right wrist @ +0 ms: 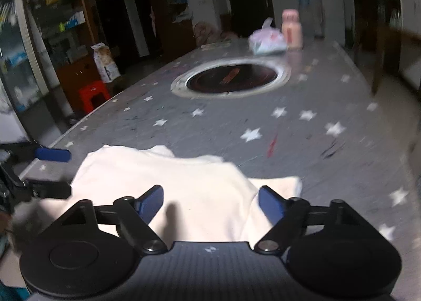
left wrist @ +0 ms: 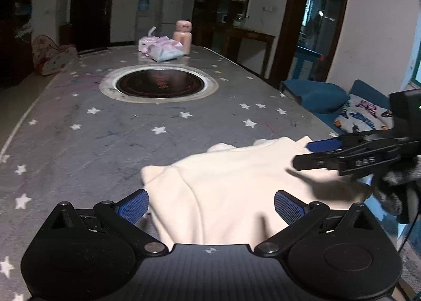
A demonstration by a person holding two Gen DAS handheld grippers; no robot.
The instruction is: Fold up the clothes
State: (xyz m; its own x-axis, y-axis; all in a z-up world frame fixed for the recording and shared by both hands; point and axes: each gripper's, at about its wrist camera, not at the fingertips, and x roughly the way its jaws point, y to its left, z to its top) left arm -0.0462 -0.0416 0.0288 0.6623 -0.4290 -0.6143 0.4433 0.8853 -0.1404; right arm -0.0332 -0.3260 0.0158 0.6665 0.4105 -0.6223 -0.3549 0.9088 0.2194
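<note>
A cream garment [left wrist: 231, 185] lies folded on the near end of the grey star-patterned table [left wrist: 105, 127]. My left gripper [left wrist: 210, 205] hovers over its near edge, open, with nothing between the blue pads. The right gripper [left wrist: 313, 153] enters the left wrist view from the right, above the garment's far right corner, its jaws apart. In the right wrist view the same garment [right wrist: 184, 182] lies under my open right gripper [right wrist: 210, 203], and the left gripper [right wrist: 52, 172] shows at the left edge, jaws apart, beside the cloth. A gloved hand [left wrist: 394, 185] holds the right tool.
A round dark hotplate [left wrist: 158, 82] is set into the table's middle. At the far end stand a pink bottle [left wrist: 183, 36] and a pastel plastic bag [left wrist: 160, 48]. A blue sofa with a butterfly cushion [left wrist: 363, 114] is right of the table; a red stool [right wrist: 93, 95] is left.
</note>
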